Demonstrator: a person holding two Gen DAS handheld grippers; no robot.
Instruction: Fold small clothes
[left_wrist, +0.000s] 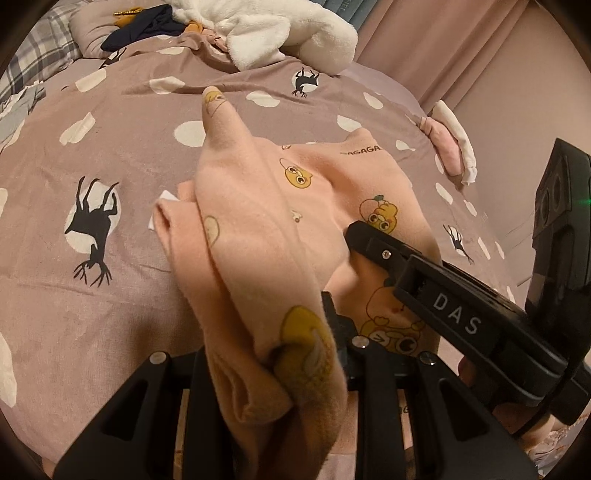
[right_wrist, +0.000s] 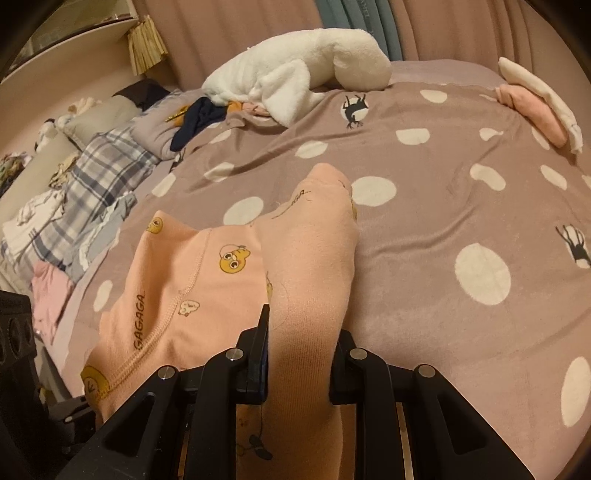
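Mauve bedding printed with white dots and black deer silhouettes covers the bed (right_wrist: 461, 206) that carries the work. The left gripper (left_wrist: 295, 354) is closed on a bunched fold of the peach garment (left_wrist: 258, 206); the cloth is drawn up between its fingers and drapes over the left one. The right gripper (right_wrist: 299, 354) is clamped on another fold of the same garment (right_wrist: 184, 280), which rises between its fingers (right_wrist: 258, 354) and runs forward as a raised ridge. The remainder of the garment lies spread on the bed, to the left of the right gripper and ahead of the left one.

In the left wrist view, the right gripper's body enters from the right and rests over the garment. Well beyond the garment lie a white plush item (right_wrist: 295, 70), dark navy clothing (right_wrist: 195, 122) beside it, and a folded pink-and-white stack (right_wrist: 535, 107) near the far right edge of the bed. Plaid bedding (right_wrist: 99, 177) with loose clothes lies at the left.

Readable text: "GAGAGA" printed on the garment among yellow cartoon characters; "DAS" on the right gripper's body.
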